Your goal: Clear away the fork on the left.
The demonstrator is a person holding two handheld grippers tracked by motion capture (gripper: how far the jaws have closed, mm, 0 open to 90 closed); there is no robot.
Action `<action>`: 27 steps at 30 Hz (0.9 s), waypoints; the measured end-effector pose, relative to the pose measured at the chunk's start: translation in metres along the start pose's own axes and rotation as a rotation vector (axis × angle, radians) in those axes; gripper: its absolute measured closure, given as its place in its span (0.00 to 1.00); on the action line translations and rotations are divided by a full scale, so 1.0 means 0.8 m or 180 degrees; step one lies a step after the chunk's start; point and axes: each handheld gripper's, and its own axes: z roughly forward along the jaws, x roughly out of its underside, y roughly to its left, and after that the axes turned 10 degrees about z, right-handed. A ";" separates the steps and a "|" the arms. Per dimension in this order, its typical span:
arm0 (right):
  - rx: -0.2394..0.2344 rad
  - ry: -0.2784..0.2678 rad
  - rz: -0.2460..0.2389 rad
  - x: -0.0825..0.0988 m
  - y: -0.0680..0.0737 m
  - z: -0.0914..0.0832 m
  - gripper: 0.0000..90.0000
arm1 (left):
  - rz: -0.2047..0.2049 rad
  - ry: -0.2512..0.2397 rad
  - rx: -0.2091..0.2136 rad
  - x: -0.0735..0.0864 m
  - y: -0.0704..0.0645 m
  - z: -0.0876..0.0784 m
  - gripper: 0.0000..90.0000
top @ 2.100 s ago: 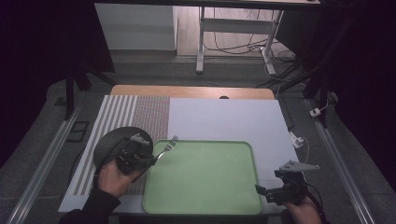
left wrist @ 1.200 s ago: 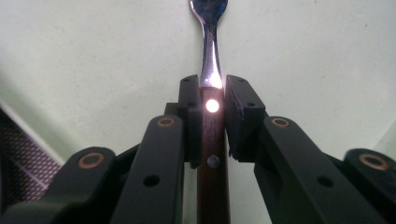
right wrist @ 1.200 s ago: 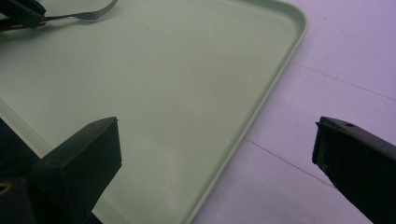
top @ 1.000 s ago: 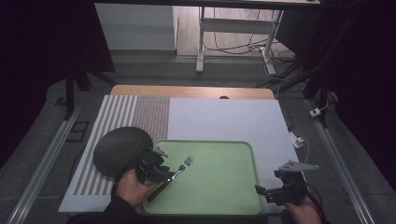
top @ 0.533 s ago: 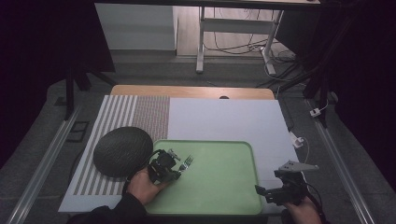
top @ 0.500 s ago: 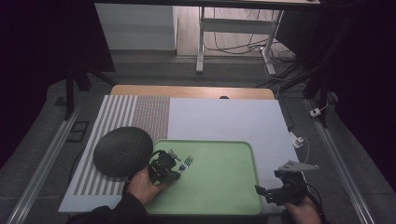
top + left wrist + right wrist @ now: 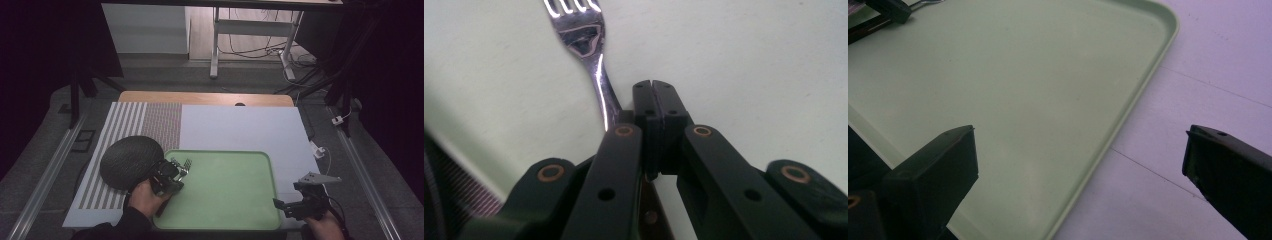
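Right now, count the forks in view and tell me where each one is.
1. The fork lies at the left end of the green tray, beside the shut left gripper.

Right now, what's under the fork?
The green tray: the fork lies over its left end. The handle is covered by the shut left tongs, so what it rests on is hidden.

A shiny metal fork [image 7: 591, 60] lies flat on the green tray [image 7: 235, 200], near its left edge, prongs pointing away from the person.
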 end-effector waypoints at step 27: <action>-0.0005 0.0001 -0.0001 0.000 0.000 0.000 0.02 | -0.0341 -0.0073 0.0052 0.017 0.031 -0.013 0.88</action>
